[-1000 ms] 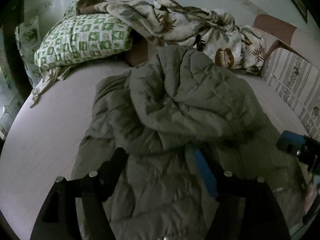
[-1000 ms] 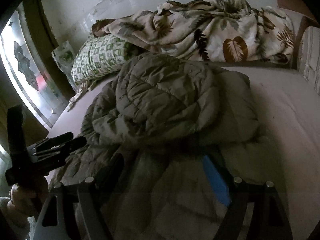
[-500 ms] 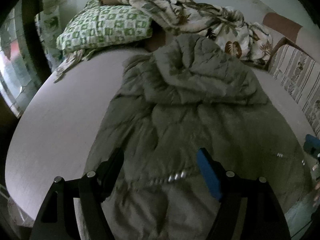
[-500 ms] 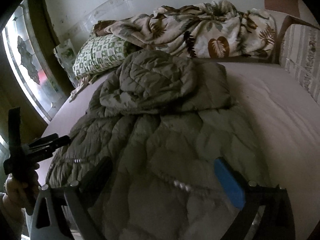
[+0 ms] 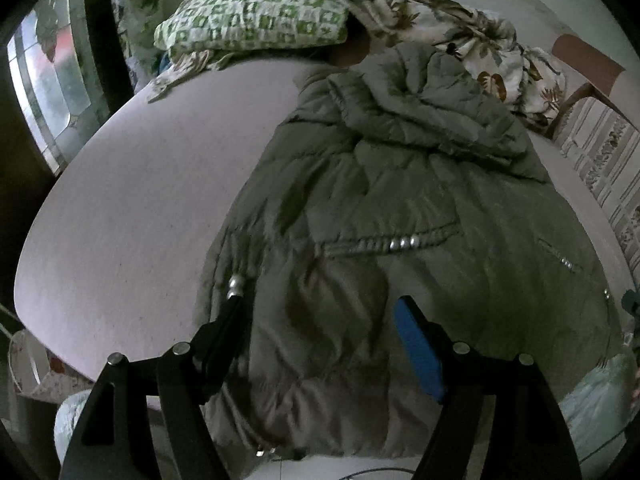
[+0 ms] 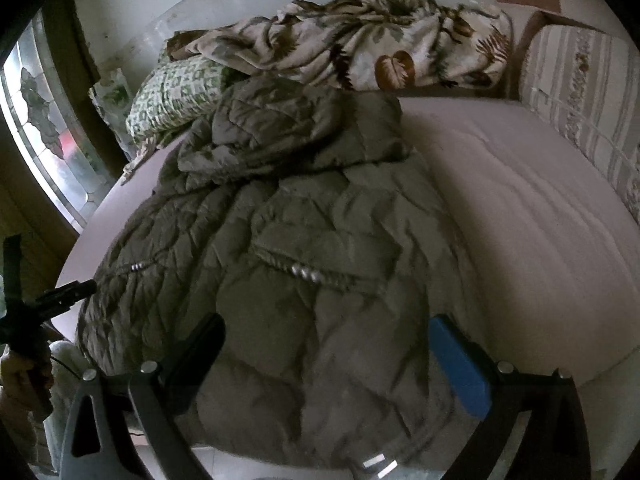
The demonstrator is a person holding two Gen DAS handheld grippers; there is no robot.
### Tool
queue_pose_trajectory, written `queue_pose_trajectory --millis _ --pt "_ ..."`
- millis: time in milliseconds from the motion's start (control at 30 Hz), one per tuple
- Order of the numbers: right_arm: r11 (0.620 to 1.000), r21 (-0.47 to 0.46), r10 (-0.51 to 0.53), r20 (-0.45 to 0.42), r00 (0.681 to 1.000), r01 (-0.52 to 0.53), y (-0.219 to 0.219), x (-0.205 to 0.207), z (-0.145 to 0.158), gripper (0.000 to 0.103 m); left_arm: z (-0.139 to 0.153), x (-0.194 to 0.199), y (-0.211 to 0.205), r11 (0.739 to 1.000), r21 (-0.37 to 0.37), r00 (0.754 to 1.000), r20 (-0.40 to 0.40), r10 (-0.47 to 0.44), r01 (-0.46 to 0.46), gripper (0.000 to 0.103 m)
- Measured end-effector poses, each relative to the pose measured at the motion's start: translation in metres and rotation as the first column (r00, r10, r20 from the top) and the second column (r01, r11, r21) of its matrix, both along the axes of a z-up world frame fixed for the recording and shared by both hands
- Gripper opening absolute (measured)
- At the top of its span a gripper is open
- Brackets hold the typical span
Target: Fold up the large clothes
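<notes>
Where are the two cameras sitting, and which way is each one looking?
Left wrist: it sits on the left gripper, near the bed's foot edge, looking up the olive puffer jacket toward the green checked pillow; its two open fingers show.
Right wrist: it sits on the right gripper, looking up the same jacket toward the leaf-print blanket; its open fingers show, plus the left gripper and the hand holding it at the left edge.
Shared: jacket, pillow, blanket and pale mattress.

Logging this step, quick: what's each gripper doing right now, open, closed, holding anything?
Left gripper: open, holding nothing, fingers spread over the hem of the olive quilted coat.
Right gripper: open, holding nothing, poised over the same coat.
</notes>
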State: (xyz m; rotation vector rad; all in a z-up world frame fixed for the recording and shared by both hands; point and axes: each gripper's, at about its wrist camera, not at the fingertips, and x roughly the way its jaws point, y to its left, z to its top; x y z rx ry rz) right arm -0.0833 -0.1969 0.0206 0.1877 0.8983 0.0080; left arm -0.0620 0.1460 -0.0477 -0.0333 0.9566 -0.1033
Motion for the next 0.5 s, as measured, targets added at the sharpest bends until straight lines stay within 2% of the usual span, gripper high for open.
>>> queue_pose_trajectory --millis 233,500 --pt "0.999 0.009 -0.042 -0.01 0.999 0.042 -0.013 -0.023 -0.005 0.103 -0.007 -0.017 0.008 1.0 0.012 1.0 -0.023 -0.001 0.002 0.077" --pt "0.999 0.012 -0.052 -0.025 0.998 0.053 -0.02 -0.031 -0.009 0.103 -0.014 -0.029 0.01 1.0 0.019 0.999 -0.043 0.0 0.001 0.077"
